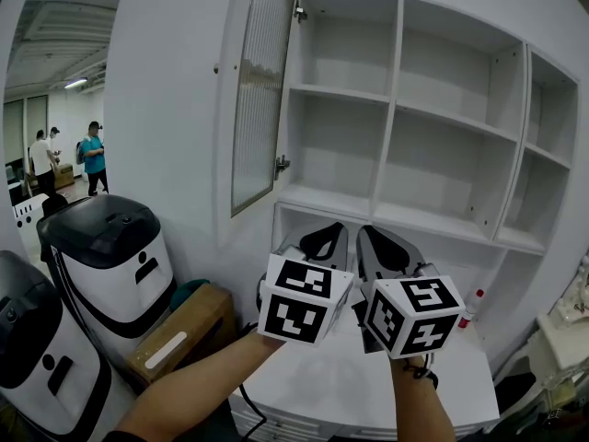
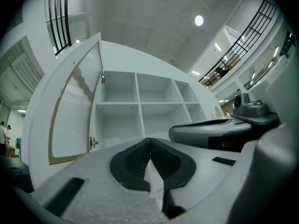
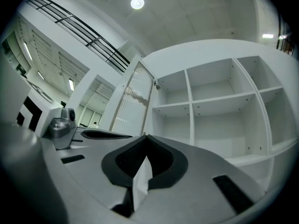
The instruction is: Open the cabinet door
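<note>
Beneath open white cabinet [image 1: 396, 109], white countertop [image 1: 345, 385]

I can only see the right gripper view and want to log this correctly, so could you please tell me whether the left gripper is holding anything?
Observer: No, the left gripper is shut and empty.
Operator: Thanks. Is anything on the surface below the cabinet?
Observer: A red-capped bottle stands at the white table's back right.
Operator: And left of the table?
Observer: A cardboard box sits beside a white-and-black machine.
</note>
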The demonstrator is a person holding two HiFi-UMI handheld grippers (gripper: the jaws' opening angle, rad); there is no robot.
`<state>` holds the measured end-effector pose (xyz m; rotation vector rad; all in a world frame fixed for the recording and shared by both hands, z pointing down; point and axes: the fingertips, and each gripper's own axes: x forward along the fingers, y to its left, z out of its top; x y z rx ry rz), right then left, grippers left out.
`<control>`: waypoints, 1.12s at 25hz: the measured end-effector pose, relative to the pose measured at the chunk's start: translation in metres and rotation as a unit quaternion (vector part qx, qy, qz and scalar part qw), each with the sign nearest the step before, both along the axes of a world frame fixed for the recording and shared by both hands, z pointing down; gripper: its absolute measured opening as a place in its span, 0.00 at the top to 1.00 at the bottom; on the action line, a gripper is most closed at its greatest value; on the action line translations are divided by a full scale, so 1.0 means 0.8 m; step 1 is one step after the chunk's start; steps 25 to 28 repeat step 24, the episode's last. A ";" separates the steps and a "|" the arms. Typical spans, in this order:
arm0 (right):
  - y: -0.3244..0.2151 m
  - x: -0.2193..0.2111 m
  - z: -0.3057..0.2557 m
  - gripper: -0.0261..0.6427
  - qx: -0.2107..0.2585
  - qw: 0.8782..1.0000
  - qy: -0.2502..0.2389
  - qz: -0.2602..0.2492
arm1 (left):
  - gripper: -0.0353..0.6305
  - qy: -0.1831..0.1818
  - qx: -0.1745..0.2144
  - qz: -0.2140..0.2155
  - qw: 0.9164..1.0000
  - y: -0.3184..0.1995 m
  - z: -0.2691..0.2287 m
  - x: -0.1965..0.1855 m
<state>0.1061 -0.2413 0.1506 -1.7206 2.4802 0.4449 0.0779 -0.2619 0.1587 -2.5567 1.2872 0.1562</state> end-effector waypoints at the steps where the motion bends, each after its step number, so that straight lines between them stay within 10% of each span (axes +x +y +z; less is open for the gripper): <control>1: 0.002 0.004 0.001 0.93 -0.001 1.000 0.002 0.002 | 0.93 -0.001 0.000 0.000 1.000 0.002 0.000 0.005; 28: -0.004 0.026 0.017 0.93 -0.013 1.000 -0.003 0.004 | 0.93 -0.009 -0.022 -0.004 1.000 0.000 0.015 0.018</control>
